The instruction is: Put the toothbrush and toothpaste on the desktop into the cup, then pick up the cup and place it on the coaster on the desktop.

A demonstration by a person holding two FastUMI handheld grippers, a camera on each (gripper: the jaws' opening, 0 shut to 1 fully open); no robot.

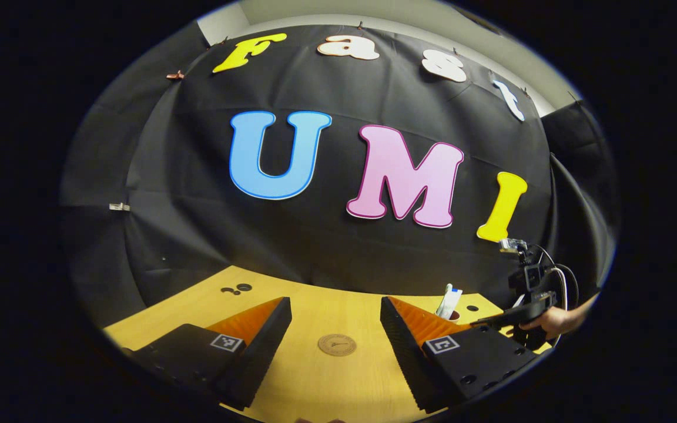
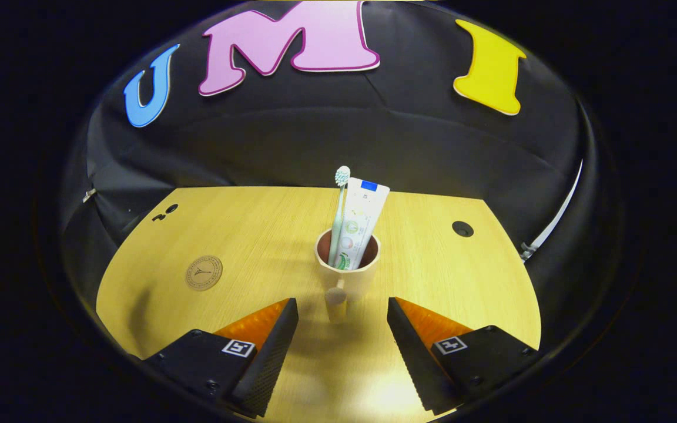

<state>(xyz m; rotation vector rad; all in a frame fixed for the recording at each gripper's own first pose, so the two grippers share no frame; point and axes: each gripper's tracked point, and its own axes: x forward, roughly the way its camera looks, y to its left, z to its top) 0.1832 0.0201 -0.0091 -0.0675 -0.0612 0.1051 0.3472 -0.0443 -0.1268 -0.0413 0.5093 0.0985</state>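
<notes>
Toothbrush and toothpaste in cup — cup not on coaster.
Right gripper [image 2: 342,317] spread, beige handled cup [image 2: 347,271] centre frame holding white toothbrush [image 2: 339,205] and toothpaste tube [image 2: 361,220]; round cork coaster [image 2: 203,273] left of it — left gripper [image 1: 335,335] spread too.

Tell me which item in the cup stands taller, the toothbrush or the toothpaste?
The toothbrush: its bristled head pokes just above the flat top end of the toothpaste tube, which leans beside it in the cup.
</notes>
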